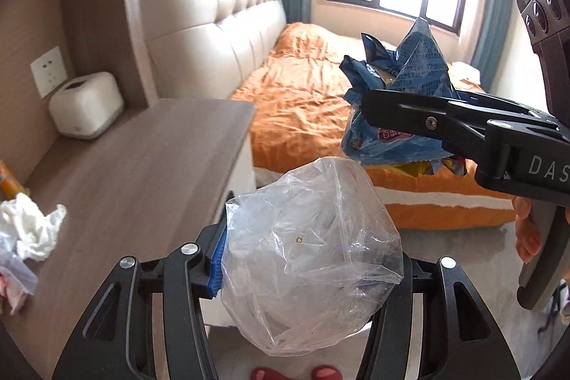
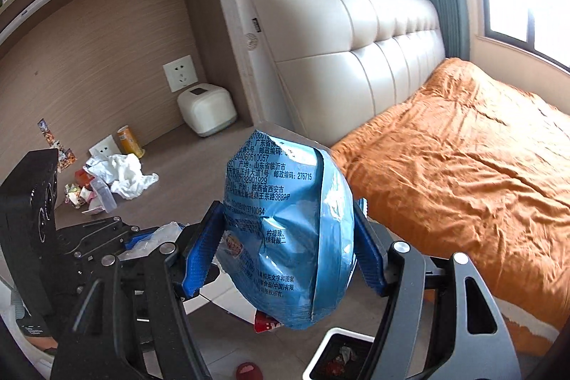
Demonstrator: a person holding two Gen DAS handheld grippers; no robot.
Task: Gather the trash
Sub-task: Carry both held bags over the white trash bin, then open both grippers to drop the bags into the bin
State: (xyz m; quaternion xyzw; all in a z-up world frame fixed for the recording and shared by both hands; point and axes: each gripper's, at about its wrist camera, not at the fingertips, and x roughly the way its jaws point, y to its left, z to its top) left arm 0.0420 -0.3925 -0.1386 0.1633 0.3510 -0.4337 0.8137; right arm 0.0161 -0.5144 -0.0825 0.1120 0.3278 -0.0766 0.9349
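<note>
Between the blue-padded fingers of my right tool (image 2: 285, 248) sits a crumpled light-blue snack bag printed with Chinese text (image 2: 288, 223), clamped on both sides and held upright in the air beside the bed with the orange cover (image 2: 463, 159). Below it, at the bottom of the right view, a white-rimmed trash bin (image 2: 338, 357) shows dark litter inside. My left tool (image 1: 310, 269) is closed on a clear, wrinkled plastic bag (image 1: 310, 255), which bulges up over the fingers; the snack bag (image 1: 399, 88) hangs just above and to the right of it. On the wood-grain counter (image 2: 171, 173) lie crumpled white tissues (image 2: 124, 175) among small wrappers, near an orange cylindrical can (image 2: 130, 141) and a white rounded box (image 2: 206, 109) against the wall.
</note>
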